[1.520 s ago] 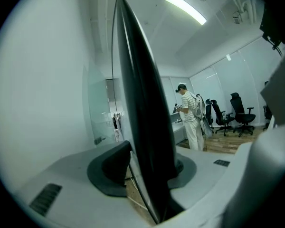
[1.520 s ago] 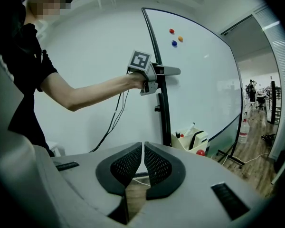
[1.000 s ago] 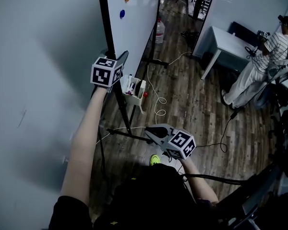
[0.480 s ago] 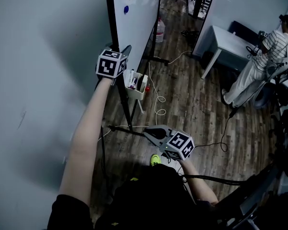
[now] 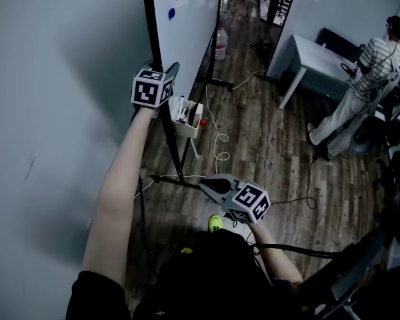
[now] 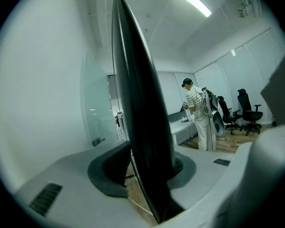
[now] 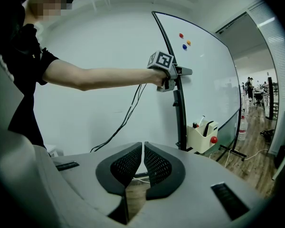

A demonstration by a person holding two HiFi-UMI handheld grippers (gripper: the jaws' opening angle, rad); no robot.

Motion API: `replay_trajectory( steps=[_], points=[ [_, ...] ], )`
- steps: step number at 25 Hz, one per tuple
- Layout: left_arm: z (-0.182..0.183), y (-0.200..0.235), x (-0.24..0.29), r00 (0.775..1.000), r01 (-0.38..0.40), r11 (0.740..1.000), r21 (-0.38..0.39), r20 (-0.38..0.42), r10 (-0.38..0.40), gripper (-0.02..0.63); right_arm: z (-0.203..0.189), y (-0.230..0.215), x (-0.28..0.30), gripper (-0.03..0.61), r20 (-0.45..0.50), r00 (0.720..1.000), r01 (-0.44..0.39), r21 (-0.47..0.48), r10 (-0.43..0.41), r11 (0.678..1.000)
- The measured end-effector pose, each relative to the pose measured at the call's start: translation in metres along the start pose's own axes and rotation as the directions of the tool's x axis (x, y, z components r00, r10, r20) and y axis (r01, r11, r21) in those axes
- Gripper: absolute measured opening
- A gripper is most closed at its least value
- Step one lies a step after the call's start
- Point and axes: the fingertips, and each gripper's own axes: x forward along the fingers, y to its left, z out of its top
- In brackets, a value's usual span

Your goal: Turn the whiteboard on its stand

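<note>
My left gripper [image 5: 171, 71] pinches the upright black edge [image 6: 140, 108] of the tall white whiteboard [image 5: 190, 25], on its near side. My right gripper [image 5: 210, 184] hangs nearer me, jaws pressed together, empty.

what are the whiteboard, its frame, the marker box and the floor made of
Whiteboard: smooth, glossy white panel, probably coated steel, since round magnets seem to cling to it.
Frame: black, semi-matte, likely painted metal.
Marker box: cream, looks like moulded plastic.
Floor: grey-brown planks with grain, wood or wood-look laminate.
</note>
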Motion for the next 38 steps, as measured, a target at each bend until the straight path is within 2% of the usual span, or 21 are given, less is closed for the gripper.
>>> replay_trajectory(
  steps=[10,13,17,25,30,38],
  points=[
    [-0.008,0.004,0.000,1.000,-0.003,0.999,-0.040,-0.011,0.002,0.170,0.007,-0.014,-0.003,0.018,0.009,1.000,0.020,-0.027,-0.020,0.999],
    [-0.008,0.007,-0.005,1.000,-0.013,0.999,-0.040,0.005,0.014,0.199,0.014,-0.017,-0.003,0.018,0.018,1.000,0.023,-0.037,-0.022,0.999],
    [0.000,0.007,-0.019,0.999,-0.013,0.999,-0.040,0.038,0.015,0.199,0.015,-0.016,-0.002,0.018,0.017,1.000,0.026,-0.048,-0.025,0.998],
    [0.008,0.001,-0.070,0.996,0.004,1.000,-0.028,0.092,-0.001,0.204,0.025,-0.002,0.008,0.019,0.025,1.000,0.003,-0.062,-0.001,0.998],
    [0.007,-0.014,-0.109,0.990,0.023,0.998,-0.052,0.138,-0.016,0.203,0.031,0.007,0.016,0.018,0.030,0.999,-0.015,-0.078,0.017,0.997],
    [-0.004,-0.058,-0.177,0.972,0.105,0.987,-0.123,0.224,-0.076,0.155,0.043,0.013,0.022,0.017,0.052,0.999,-0.006,-0.096,0.011,0.995]
  ],
)
